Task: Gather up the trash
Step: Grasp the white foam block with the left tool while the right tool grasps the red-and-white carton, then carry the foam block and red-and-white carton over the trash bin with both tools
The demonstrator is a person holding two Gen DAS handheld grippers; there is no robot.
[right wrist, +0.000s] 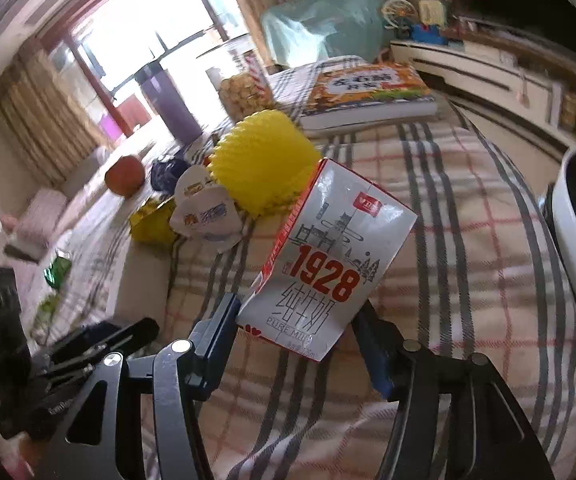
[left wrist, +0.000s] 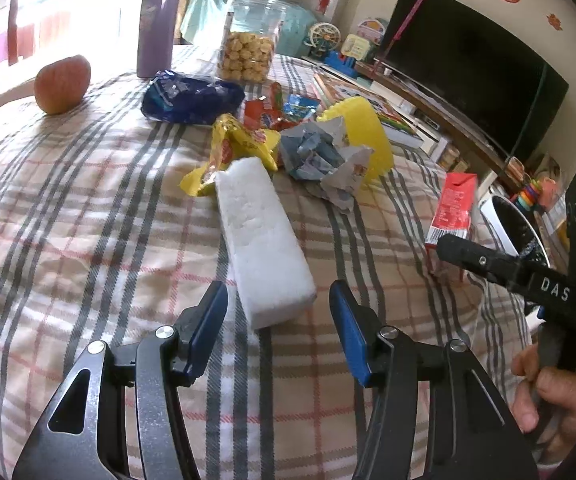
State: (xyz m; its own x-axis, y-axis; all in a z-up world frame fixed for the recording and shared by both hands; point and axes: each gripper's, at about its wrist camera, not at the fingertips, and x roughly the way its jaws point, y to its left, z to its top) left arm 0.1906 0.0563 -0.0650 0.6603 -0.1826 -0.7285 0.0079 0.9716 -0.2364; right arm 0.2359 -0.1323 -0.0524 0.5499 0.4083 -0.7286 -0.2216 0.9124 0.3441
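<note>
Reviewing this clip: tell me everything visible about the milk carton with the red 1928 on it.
The small white-and-red cardboard milk carton is a box printed with a grey skyline drawing, red "1928" and "PURE MILK"; its side panels are red. It looks intact and tilts sideways between the blue pads of the right gripper, which meet its lower edges. Behind it lie the checked tablecloth and a yellow ribbed foam sleeve. Whether its base touches the cloth is unclear.

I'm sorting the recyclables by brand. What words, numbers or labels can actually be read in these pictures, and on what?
"1928" in big red digits: milk carton between the right gripper fingers.
"PURE MI…", rest cut off: same carton, low on its front.
"DAS": black bar of the other gripper, seen from the left wrist.
Carton's Chinese characters, book cover, snack wrappers: too blurred or small to read.
</note>
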